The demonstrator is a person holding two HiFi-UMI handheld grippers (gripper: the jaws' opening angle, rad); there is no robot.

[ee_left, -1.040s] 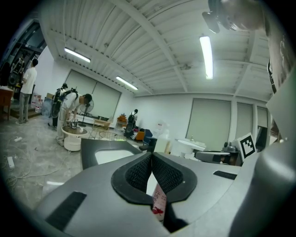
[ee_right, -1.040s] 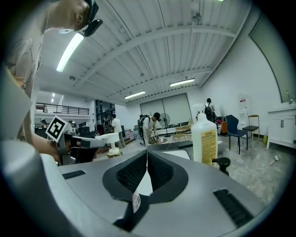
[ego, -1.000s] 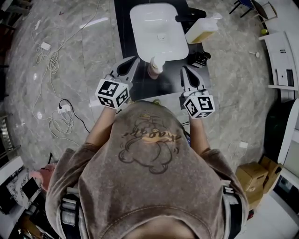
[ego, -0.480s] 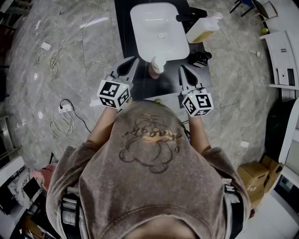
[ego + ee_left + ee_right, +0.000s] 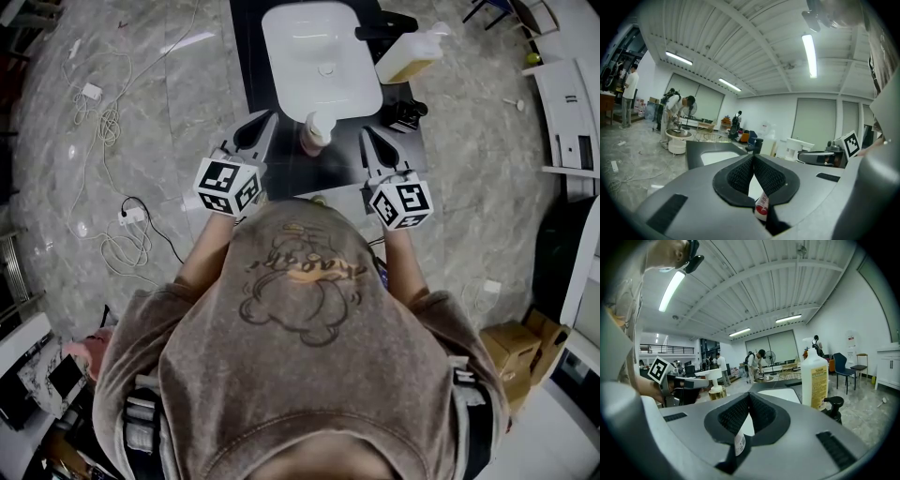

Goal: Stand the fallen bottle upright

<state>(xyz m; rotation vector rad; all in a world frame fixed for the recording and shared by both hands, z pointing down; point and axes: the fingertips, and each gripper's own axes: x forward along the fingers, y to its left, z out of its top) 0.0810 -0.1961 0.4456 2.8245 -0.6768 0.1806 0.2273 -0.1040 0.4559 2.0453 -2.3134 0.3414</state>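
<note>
A small pump bottle (image 5: 313, 131) with a white head and a gold-pink body stands upright on the black counter (image 5: 281, 173), at the front rim of the white sink (image 5: 281, 84). It also shows in the right gripper view as the pump bottle (image 5: 714, 383). My left gripper (image 5: 270, 118) is left of it and my right gripper (image 5: 367, 134) is right of it, both apart from it. The left gripper (image 5: 753, 156) and the right gripper (image 5: 749, 394) are shut with nothing between the pads. A tall yellow soap bottle (image 5: 408, 61) (image 5: 814, 378) stands upright beside the sink.
A short black pump bottle (image 5: 405, 115) (image 5: 833, 408) stands near the yellow one, and a black tap (image 5: 384, 28) is behind the sink. Cables (image 5: 112, 122) lie on the floor to the left. Cardboard boxes (image 5: 511, 352) and a white cabinet (image 5: 562, 112) are on the right.
</note>
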